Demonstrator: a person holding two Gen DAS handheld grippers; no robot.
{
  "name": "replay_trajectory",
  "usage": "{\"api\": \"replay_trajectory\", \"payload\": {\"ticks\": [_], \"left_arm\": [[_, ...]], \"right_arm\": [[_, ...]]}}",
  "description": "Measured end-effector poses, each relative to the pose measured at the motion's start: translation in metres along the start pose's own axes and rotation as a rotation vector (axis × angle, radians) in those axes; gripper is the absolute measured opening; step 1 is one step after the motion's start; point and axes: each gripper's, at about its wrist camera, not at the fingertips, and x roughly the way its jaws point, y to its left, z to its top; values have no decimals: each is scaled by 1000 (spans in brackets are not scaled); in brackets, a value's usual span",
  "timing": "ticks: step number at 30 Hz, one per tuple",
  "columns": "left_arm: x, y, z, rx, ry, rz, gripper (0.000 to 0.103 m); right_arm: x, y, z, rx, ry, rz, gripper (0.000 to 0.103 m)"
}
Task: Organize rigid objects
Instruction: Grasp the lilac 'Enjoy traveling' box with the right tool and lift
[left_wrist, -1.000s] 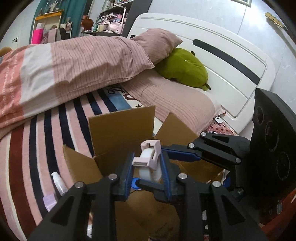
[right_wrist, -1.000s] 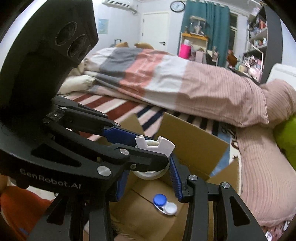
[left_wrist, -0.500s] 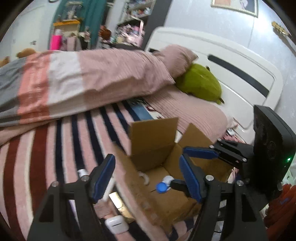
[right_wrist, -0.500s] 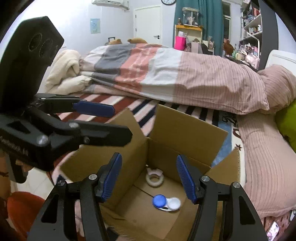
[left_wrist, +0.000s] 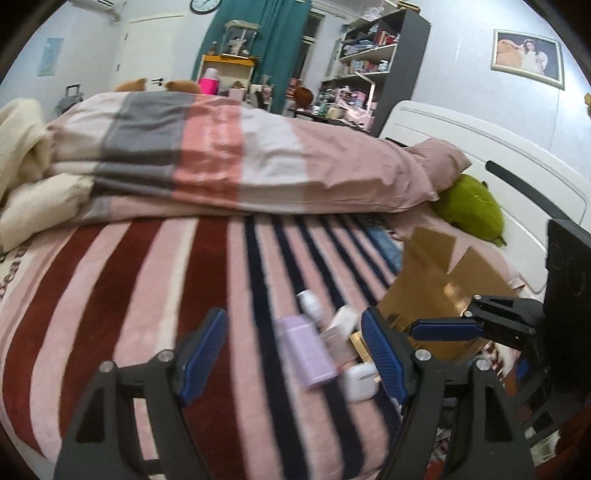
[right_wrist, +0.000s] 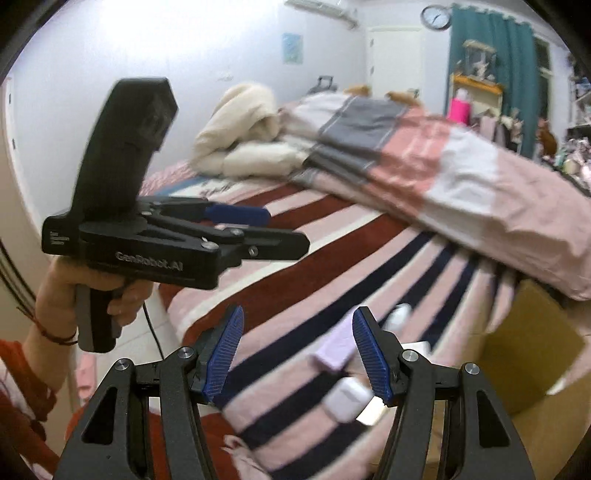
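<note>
Items beside cardboard box (left_wrist: 439, 295): 1 lilac bottle (left_wrist: 306, 349), 1 white case (left_wrist: 360, 378).

Left hand-held gripper (right_wrist: 284, 232): black body bearing white "GenRobot.AI" lettering, silver screws, blue ribbed pads (right_wrist: 236, 214), black cable trailing below. Right hand-held gripper (right_wrist: 297, 356): matching black, blue-padded. Hand (right_wrist: 88, 284): bare skin showing, red string bracelet circling the wrist.

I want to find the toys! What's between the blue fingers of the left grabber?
In the left wrist view, the open left gripper frames a lilac rectangular box on the striped blanket.
</note>
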Motion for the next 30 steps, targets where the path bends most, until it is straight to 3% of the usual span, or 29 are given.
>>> {"api": "replay_trajectory", "payload": {"ticks": [4,12,17,22,26,27,30], "left_arm": [[1,24,-27,7,13,14,82],[29,53,-66,-21,59,-5,82],[43,62,-76,-35,78,-30,82],[49,69,-80,-51,84,-42,82],[50,73,-79,-72,77,-43,82],[49,73,-79,-75,76,-45,82],[47,72,-74,-76,70,-58,82]], "right_arm": [[41,6,-13,44,90,13,58],[109,-22,-41,226,226,-100,58],[130,-44,-51,340,244,-124,58],[143,-47,-48,338,243,-137,57],[154,-50,-43,334,244,-159,50],[157,-50,-41,327,243,-169,42],[163,-50,-38,313,240,-187,40]]}}
